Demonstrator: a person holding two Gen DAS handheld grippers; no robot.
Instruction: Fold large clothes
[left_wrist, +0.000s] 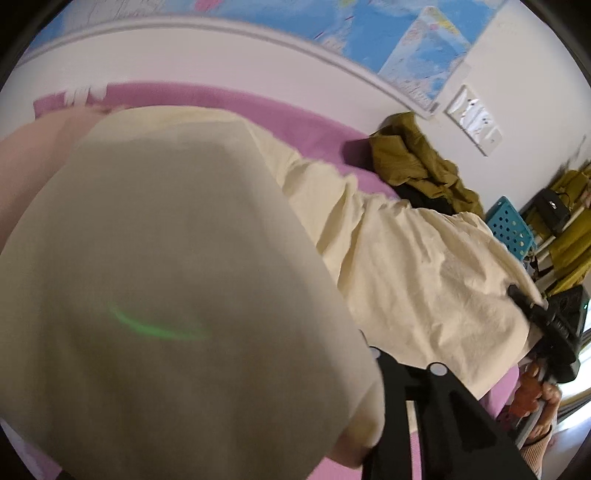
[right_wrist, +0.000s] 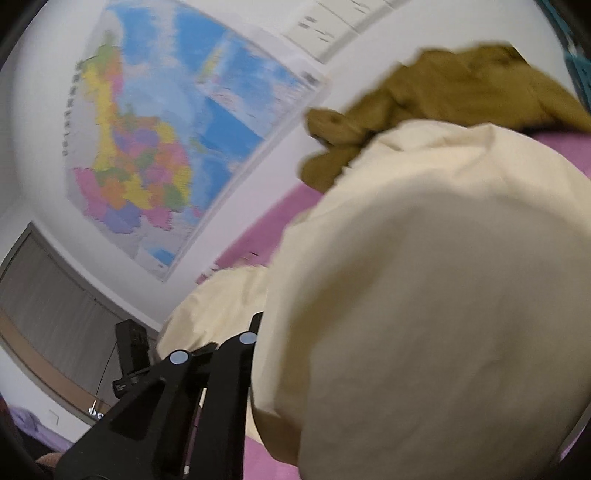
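Note:
A large cream garment (left_wrist: 406, 258) lies stretched over a pink bed cover (left_wrist: 288, 114). A lifted fold of it drapes close over the left wrist lens and hides most of that view. My left gripper (left_wrist: 373, 354) is shut on the cream garment; only one black finger (left_wrist: 436, 398) shows. My right gripper appears in the left wrist view (left_wrist: 532, 302), shut on the garment's far edge. In the right wrist view the cream garment (right_wrist: 424, 295) drapes over my right gripper (right_wrist: 255, 325); one black finger (right_wrist: 229, 369) shows.
A crumpled olive garment (left_wrist: 413, 155) lies at the back of the bed, also in the right wrist view (right_wrist: 424, 103). Maps (right_wrist: 166, 140) hang on the wall. A blue perforated crate (left_wrist: 509, 229) and a rack with olive cloth (left_wrist: 569, 229) stand beside the bed.

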